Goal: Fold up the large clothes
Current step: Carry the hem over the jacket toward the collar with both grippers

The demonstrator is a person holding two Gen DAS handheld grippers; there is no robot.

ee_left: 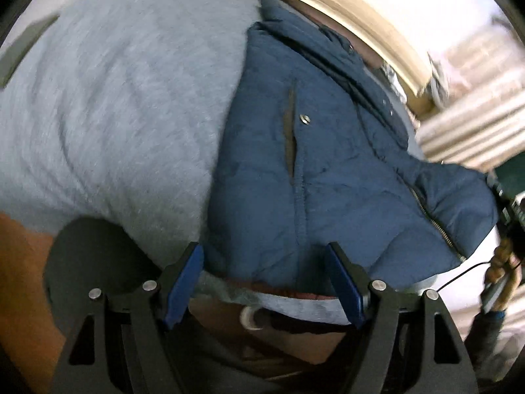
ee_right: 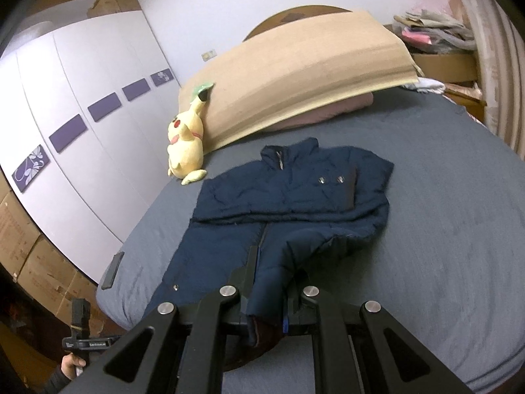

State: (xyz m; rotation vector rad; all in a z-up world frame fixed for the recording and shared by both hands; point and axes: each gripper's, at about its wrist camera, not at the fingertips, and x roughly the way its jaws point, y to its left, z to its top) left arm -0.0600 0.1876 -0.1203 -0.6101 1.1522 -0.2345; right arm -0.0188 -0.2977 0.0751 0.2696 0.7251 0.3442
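A navy padded jacket [ee_right: 292,193] lies front-up on the grey bed [ee_right: 443,229], collar toward the headboard, one sleeve folded across the chest. My right gripper [ee_right: 272,282] is shut on the jacket's bottom hem and lifts that corner off the bed. In the left wrist view the jacket [ee_left: 328,170] fills the middle and right. My left gripper [ee_left: 265,282] is open, its blue pads [ee_left: 183,282] spread at the jacket's near hem edge without holding it. The right gripper and the hand holding it [ee_left: 502,259] show at the far right.
A yellow plush toy [ee_right: 185,146] sits by a tan cushion [ee_right: 295,92] at the head of the bed. A white wardrobe [ee_right: 75,108] and cardboard boxes [ee_right: 29,256] stand to the left. A dark flat object [ee_right: 113,271] lies on the bed's left edge. The left gripper [ee_right: 80,328] is below the bed's corner.
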